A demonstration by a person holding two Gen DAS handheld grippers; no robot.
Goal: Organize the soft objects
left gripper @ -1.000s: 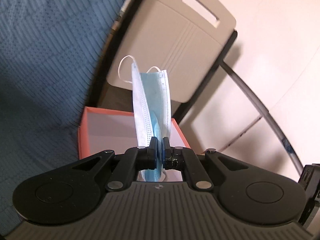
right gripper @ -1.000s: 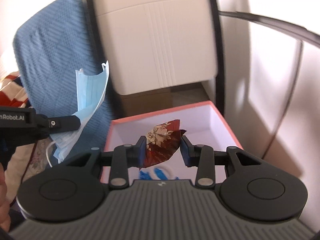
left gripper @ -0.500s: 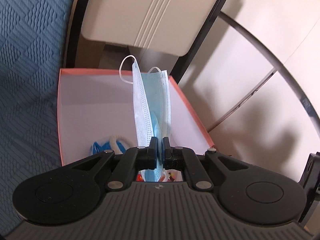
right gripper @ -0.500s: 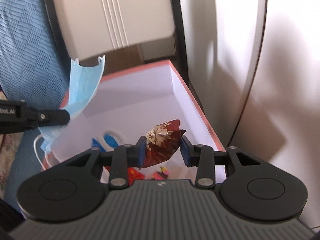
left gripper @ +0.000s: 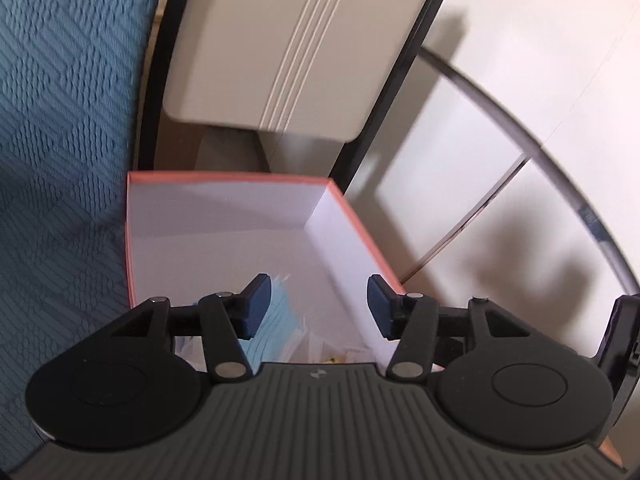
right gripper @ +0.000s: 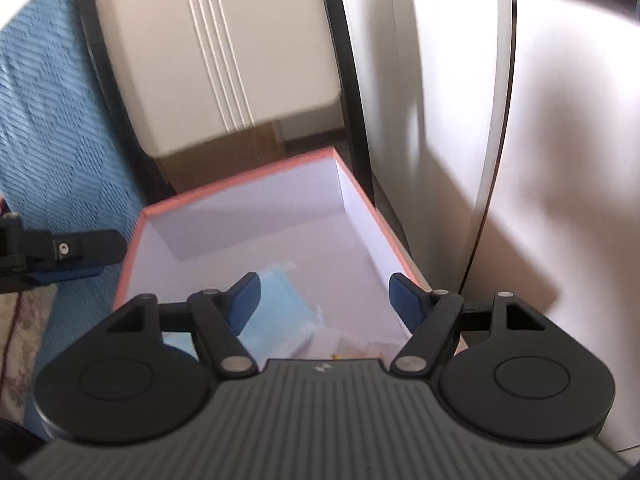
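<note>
Now both claws just sprung apart, nothing between — left claw point(left gripper: 316, 306), right claw point(right gripper: 323, 304); face mask point(right gripper: 280, 312) in box point(right gripper: 372, 204): weightless, limp — pinch a folded edge

My left gripper point(left gripper: 318, 306) pointed downward, its jaws just opened, nothing between the pads. My right gripper point(right gripper: 324, 300) did likewise, jaws just spread wide apart and empty.

**Sunlit corner with a beige chair**

A beige plastic chair back point(left gripper: 288, 44) with three grooves rises on a black frame. Blue quilted fabric point(left gripper: 64, 128) lies to its left. Pale panels point(right gripper: 560, 160) at right catch sunlight and shadows.
</note>
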